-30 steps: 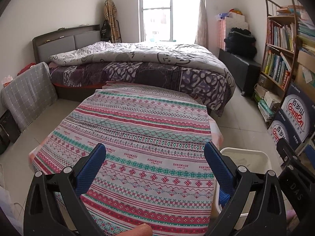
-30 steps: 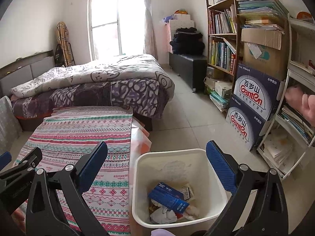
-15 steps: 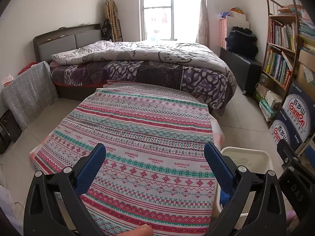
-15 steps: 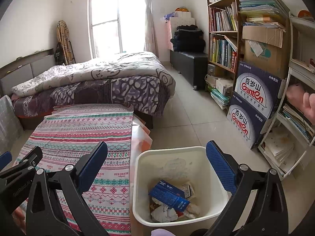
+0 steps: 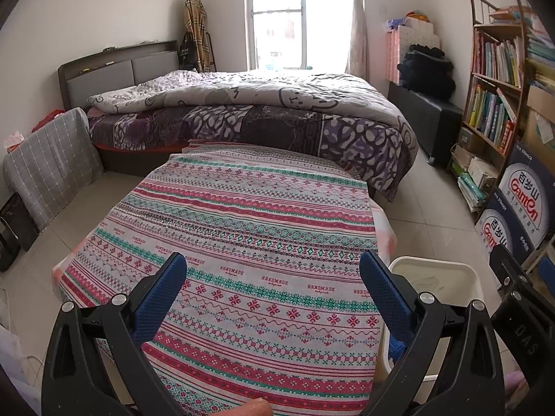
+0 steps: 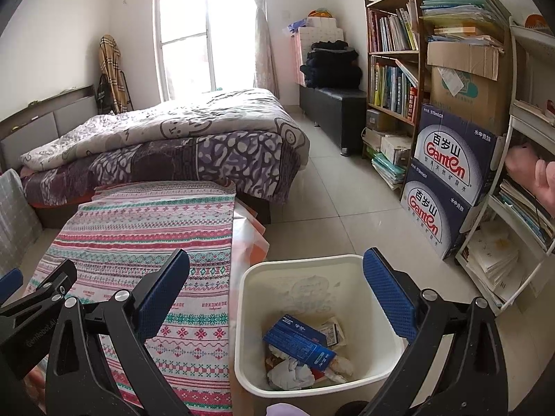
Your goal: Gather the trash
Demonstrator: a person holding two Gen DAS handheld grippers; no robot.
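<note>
A white trash bin (image 6: 249,315) stands on the floor to the right of the table. It holds a blue box (image 6: 298,341), crumpled white paper (image 6: 289,374) and other wrappers. My right gripper (image 6: 275,293) is open and empty, above the bin's opening. My left gripper (image 5: 272,293) is open and empty above the table's patterned cloth (image 5: 242,228), which shows no trash. The bin's rim (image 5: 433,263) shows at the right of the left wrist view, with the right gripper's body (image 5: 520,305) beside it.
A bed (image 6: 173,145) stands beyond the table. A bookshelf (image 6: 392,69) and stacked Ganten boxes (image 6: 447,180) line the right wall, with a white rack (image 6: 527,208) nearer. A grey checked cushion (image 5: 52,159) leans at the left.
Both views have shifted slightly, as if the grippers rose or tilted a little. Both grippers stay open and empty.
</note>
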